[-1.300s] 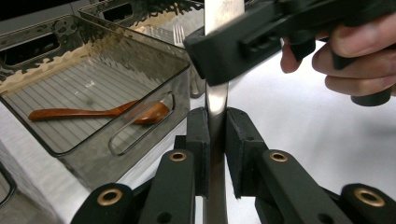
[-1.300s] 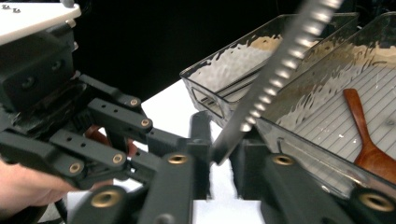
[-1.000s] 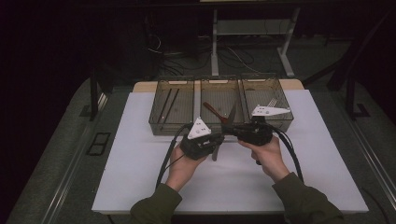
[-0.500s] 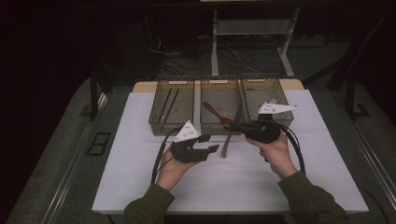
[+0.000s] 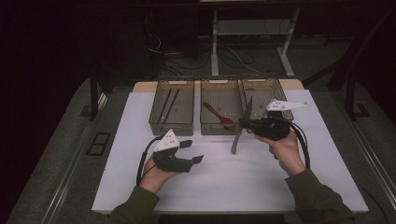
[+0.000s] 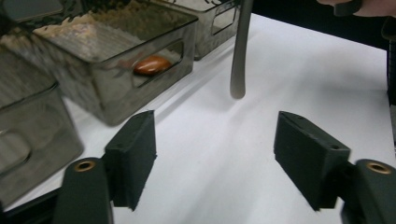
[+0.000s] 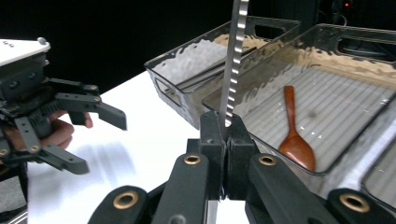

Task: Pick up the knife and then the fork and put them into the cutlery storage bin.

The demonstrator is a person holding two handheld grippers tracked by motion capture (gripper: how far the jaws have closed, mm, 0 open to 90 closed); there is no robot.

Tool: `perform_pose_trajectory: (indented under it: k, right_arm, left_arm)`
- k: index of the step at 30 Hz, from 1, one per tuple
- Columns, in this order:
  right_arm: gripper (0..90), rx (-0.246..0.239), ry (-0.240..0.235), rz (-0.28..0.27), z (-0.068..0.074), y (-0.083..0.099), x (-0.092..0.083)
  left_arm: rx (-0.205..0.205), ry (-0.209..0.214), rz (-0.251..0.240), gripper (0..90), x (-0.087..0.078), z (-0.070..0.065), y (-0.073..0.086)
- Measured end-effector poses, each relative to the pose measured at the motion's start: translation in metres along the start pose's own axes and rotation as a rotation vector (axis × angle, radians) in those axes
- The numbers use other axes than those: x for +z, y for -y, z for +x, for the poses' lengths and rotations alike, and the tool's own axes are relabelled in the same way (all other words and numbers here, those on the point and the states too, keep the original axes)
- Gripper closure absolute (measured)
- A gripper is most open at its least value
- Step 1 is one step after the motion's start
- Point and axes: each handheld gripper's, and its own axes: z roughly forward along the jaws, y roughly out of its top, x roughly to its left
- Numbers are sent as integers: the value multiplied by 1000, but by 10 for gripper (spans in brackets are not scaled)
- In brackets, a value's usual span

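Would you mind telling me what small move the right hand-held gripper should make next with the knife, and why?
Probably carry the knife a little farther over the right-hand bin and lower it in. The right hand-held gripper is shut on the serrated blade, with the handle hanging over the white mat. The left hand-held gripper has just been opening and holds nothing, so the handover looks finished.

Your right hand-held gripper (image 5: 243, 124) pinches a knife (image 5: 241, 127) near its middle, blade up over the middle tray (image 5: 221, 129) and handle hanging toward the white bench (image 5: 289, 186). Your left hand-held gripper (image 5: 191, 151) sits low over the bench, well apart from the knife, jaws just opened with nothing between them. A wooden spoon (image 5: 219, 116) lies in the middle tray, and two dark sticks (image 5: 168, 104) in the left tray (image 5: 172, 127).
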Motion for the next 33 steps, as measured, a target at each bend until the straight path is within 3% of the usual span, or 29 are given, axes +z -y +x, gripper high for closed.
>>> perform_pose_trajectory:
  k: [11,16,24,33]
  right_arm:
    - [875,-8,70,11,-17,-2,-13]
    - [876,-11,104,7,-27,-8,-25]
    - [876,4,128,8,-44,-15,-42]
    - [875,-12,171,-8,-56,-40,-66]
  left_arm:
    - [-24,-22,-8,118,-19,7,25]
    - [-37,-45,5,0,-24,7,34]
    - [-46,-58,25,0,-29,4,37]
    - [-35,-58,32,0,-30,3,38]
